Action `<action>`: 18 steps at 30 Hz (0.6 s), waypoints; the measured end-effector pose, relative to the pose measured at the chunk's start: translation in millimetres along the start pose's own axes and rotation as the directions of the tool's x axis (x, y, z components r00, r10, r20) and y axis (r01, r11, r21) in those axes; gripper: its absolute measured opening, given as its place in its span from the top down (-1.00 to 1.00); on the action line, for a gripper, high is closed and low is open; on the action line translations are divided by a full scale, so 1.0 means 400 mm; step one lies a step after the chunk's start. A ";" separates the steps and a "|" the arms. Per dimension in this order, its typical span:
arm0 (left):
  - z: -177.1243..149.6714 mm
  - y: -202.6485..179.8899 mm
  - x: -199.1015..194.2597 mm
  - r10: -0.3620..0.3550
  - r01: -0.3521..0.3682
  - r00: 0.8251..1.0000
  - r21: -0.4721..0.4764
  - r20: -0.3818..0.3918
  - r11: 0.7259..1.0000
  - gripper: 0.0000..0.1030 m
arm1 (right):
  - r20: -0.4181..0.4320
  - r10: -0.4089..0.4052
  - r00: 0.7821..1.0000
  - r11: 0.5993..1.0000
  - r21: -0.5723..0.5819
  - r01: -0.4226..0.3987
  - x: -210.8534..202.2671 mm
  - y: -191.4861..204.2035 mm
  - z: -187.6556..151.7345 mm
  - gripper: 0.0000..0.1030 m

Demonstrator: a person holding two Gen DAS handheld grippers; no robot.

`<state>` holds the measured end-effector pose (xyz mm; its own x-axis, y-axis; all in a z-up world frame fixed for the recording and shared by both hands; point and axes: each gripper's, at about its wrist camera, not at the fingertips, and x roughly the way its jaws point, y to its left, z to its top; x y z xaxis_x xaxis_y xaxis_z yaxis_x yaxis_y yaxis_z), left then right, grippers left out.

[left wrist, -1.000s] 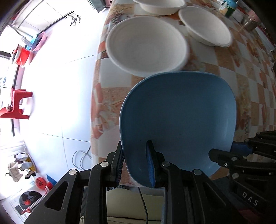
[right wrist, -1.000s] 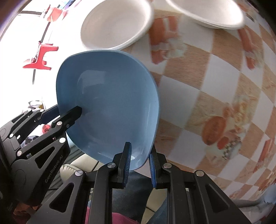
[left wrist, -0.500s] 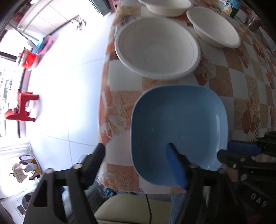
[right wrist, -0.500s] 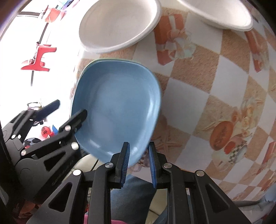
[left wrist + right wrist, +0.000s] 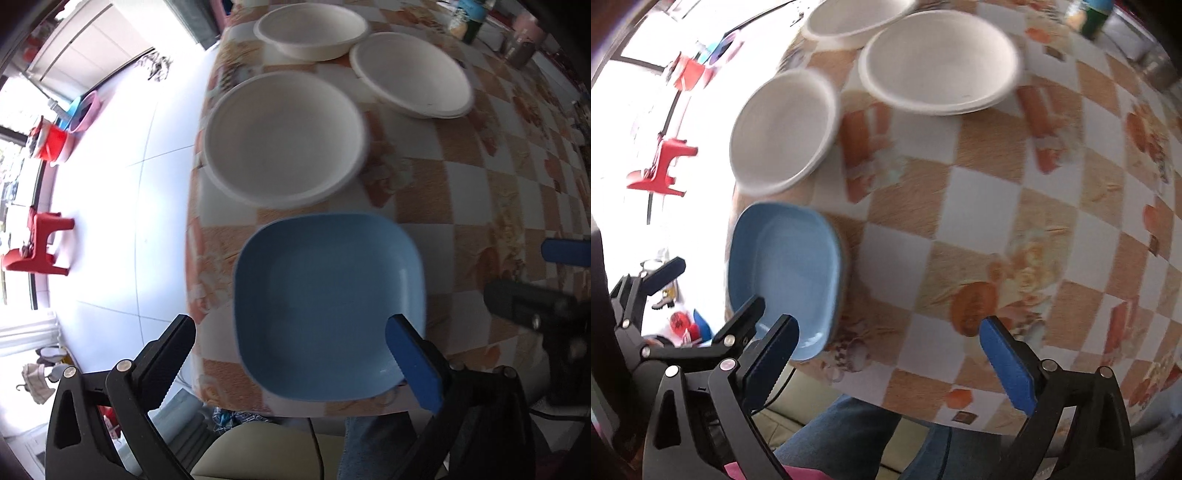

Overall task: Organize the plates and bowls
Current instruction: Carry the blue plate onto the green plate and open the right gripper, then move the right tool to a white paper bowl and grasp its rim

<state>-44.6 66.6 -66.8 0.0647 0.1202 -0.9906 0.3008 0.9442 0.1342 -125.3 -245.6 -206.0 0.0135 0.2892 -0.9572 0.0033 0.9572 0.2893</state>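
Blue plate (image 5: 328,310) now released, resting at the table (image 5: 480,177) near edge beside white bowls (image 5: 284,140). Left gripper (image 5: 291,343) and right gripper (image 5: 890,343) jaws both apart, empty. Placement judged complete.

Far white bowl (image 5: 857,18) cut off by top edge in right wrist view. Green bottle (image 5: 471,16) at far right cropped and blurred. Left claw's right finger (image 5: 413,365) hides the blue plate's (image 5: 328,306) near-right corner.

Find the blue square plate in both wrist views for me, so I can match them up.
Left wrist: blue plate low centre, at the table's near edge.
Right wrist: blue plate at left, by the table edge.
Shared landmark: the white bowl just beyond it.
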 end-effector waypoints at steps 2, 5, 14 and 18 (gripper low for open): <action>0.009 -0.020 -0.016 -0.013 0.013 1.000 0.009 0.003 1.000 -0.99 | 0.015 -0.007 1.000 1.000 0.026 0.006 -0.015 -0.023 0.004 -0.92; 0.020 -0.039 -0.016 -0.046 0.046 0.999 0.014 -0.012 0.999 -0.99 | -0.005 -0.019 1.000 0.998 0.063 0.019 -0.017 -0.038 0.021 -0.98; 0.046 -0.122 -0.009 -0.135 0.140 0.988 0.055 -0.075 0.989 -0.99 | 0.003 -0.030 1.000 0.992 0.125 0.030 -0.028 -0.092 0.025 -0.98; 0.056 -0.161 -0.011 -0.140 0.148 0.986 0.087 -0.084 0.985 -0.99 | 0.000 -0.030 1.000 0.988 0.153 0.029 -0.019 -0.115 0.020 -0.98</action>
<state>-42.8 -1.5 -70.5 -0.0588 0.0120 -0.9982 0.3888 0.9212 -0.0118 -117.7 -291.7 -211.8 0.0131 0.2608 -0.9653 0.1571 0.9529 0.2595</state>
